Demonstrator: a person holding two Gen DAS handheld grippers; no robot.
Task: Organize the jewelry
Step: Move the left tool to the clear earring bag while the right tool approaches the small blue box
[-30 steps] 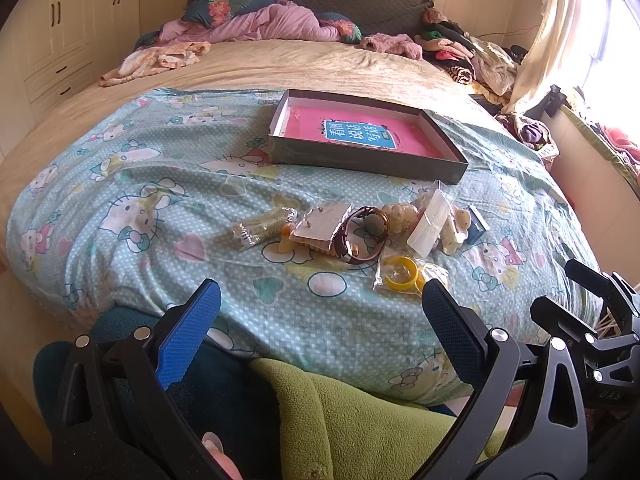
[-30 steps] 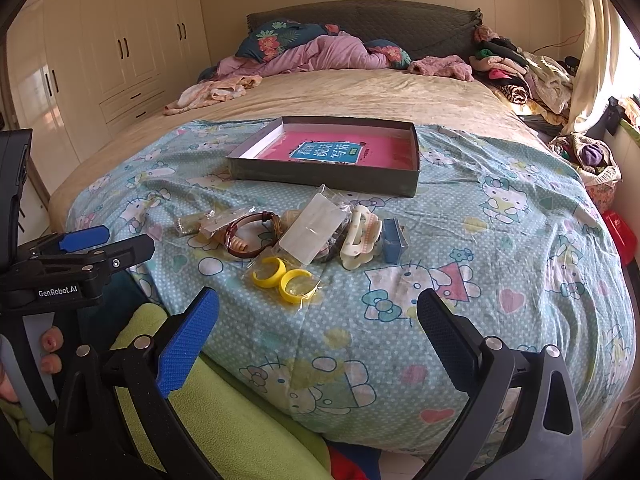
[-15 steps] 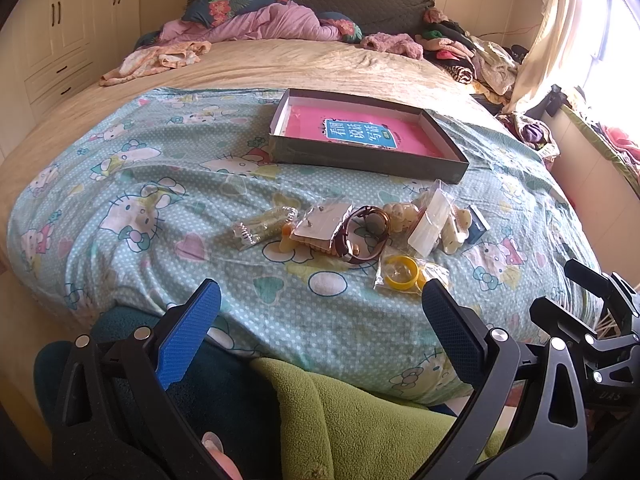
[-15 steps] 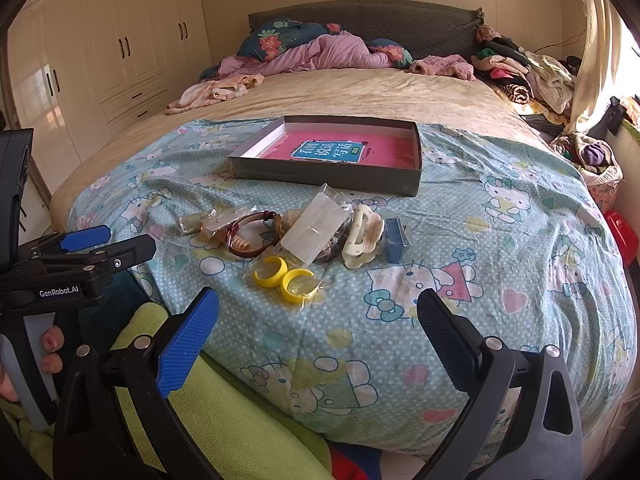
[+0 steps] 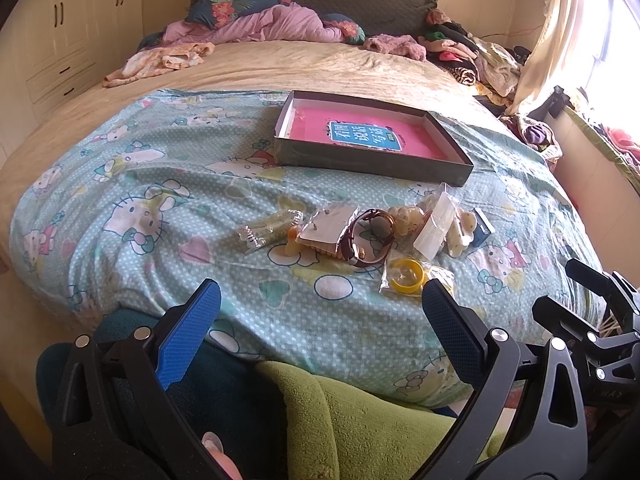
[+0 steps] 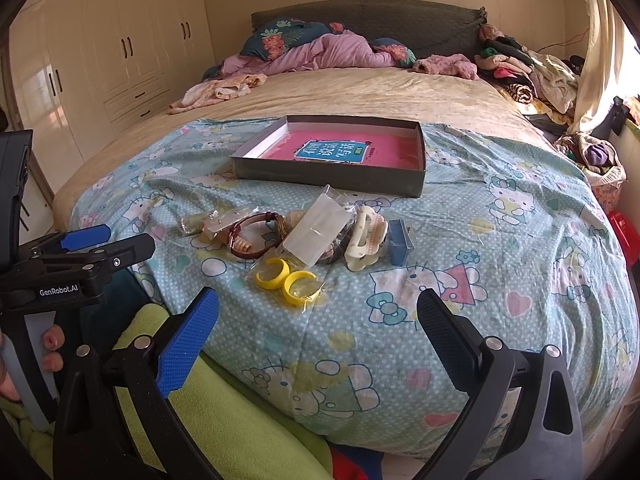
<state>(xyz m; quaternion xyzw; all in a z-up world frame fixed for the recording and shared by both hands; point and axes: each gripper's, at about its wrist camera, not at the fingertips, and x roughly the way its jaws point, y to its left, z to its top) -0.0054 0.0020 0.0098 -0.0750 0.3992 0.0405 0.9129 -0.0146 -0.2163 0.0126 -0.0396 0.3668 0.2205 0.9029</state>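
Both grippers, left gripper (image 5: 318,320) and right gripper (image 6: 316,320), fingers spread, empty. Risk: bagged yellow bangles (image 6: 286,278) at 12 o'clock slip; soft bed (image 6: 500,240) yields.

The left hand-held gripper (image 6: 86,236) has white letters on its black side that say "GenRobot.AI". In the box (image 6: 332,178) on the bed lies a pink sheet with a blue label (image 6: 330,151). The label has big white Chinese signs, 看图说话写话. The same label (image 5: 366,136) shows in the left view too. The sheet on the bed has cat pictures, but no words I can read
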